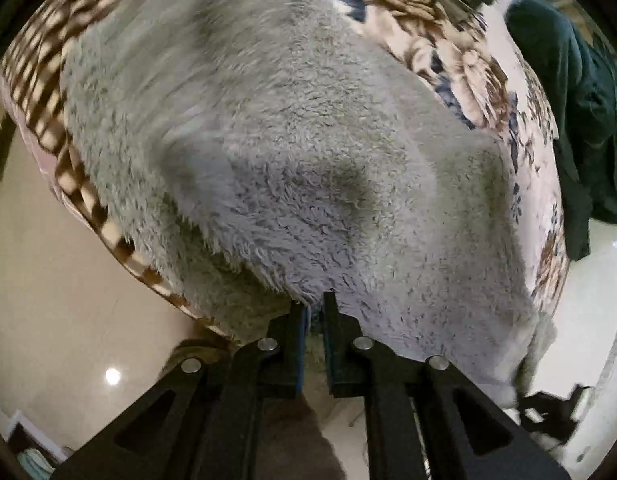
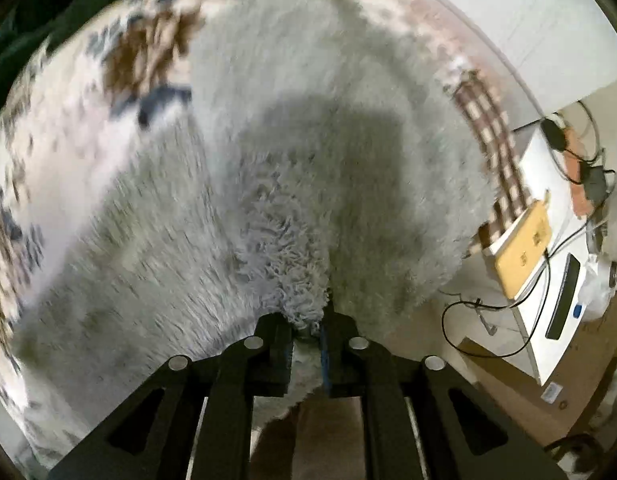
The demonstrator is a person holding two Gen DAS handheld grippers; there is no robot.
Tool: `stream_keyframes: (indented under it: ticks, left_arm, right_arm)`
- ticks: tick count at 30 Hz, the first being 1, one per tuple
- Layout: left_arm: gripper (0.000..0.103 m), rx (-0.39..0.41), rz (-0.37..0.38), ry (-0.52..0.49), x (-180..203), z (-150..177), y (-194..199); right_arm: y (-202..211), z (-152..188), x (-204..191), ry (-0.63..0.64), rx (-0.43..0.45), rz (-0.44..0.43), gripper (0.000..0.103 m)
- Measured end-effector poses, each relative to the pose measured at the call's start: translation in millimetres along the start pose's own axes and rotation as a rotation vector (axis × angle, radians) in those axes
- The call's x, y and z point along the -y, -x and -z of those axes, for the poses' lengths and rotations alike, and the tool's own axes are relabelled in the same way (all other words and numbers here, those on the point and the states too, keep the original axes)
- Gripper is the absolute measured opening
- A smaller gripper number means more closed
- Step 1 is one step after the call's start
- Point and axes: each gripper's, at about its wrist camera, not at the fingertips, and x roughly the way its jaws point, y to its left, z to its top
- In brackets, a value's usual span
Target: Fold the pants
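The fluffy grey pants (image 1: pixel 308 160) lie spread over a bed and fill most of both views. In the left wrist view my left gripper (image 1: pixel 314 306) is shut on the near edge of the pants, with the fabric pinched between its blue pads. In the right wrist view my right gripper (image 2: pixel 308 320) points down and is shut on a bunched tuft of the pants (image 2: pixel 308 200). The fabric rises from the bed up to both grips. Both pictures are blurred away from the fingers.
A floral cream-and-brown blanket (image 1: pixel 448 40) covers the bed under the pants. A dark green garment (image 1: pixel 568 100) lies at the bed's far side. Glossy beige floor (image 1: pixel 48 280) shows beside the bed. A white box (image 2: pixel 560 280), a yellow flat item (image 2: pixel 524 248) and cables (image 2: pixel 468 308) sit to the right.
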Motion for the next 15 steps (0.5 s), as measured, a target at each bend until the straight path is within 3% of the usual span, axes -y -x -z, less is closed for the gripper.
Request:
stream_keyframes:
  ticks: [2,3,4,5,7,8,11,15]
  left_arm:
    - [0.009,0.021,0.037,0.031,-3.9,0.2,10.8]
    - [0.012,0.045,0.057,0.041,-5.1,0.7,18.7]
    - [0.019,0.076,0.07,0.049,-4.6,1.1,29.7]
    - [0.026,0.122,0.084,0.045,-3.5,1.5,43.9]
    - [0.072,0.228,0.092,0.029,-1.7,-2.1,73.5]
    - [0.08,0.266,0.088,0.031,-3.4,-5.7,83.7]
    - [0.081,0.363,0.021,0.064,-17.4,-30.3,103.4]
    - [0.081,0.399,-0.096,0.196,-61.6,-73.9,94.6]
  right_arm:
    - [-7.0,5.7,0.6,-0.002,-0.035,-0.043,0.049]
    - [-4.5,9.3,0.0,0.0,-0.033,-0.074,0.073]
    - [0.0,13.1,-1.6,0.005,-0.026,-0.097,0.081]
    - [5.0,18.3,-5.3,0.016,-0.014,-0.109,0.082]
    - [15.6,25.6,-14.3,0.048,0.014,-0.112,0.082]
    - [20.5,29.2,-17.1,0.063,0.022,-0.115,0.082]
    - [35.5,41.1,-27.7,0.106,0.058,-0.135,0.082]
    - [41.4,51.7,-41.5,0.149,0.066,-0.156,0.082]
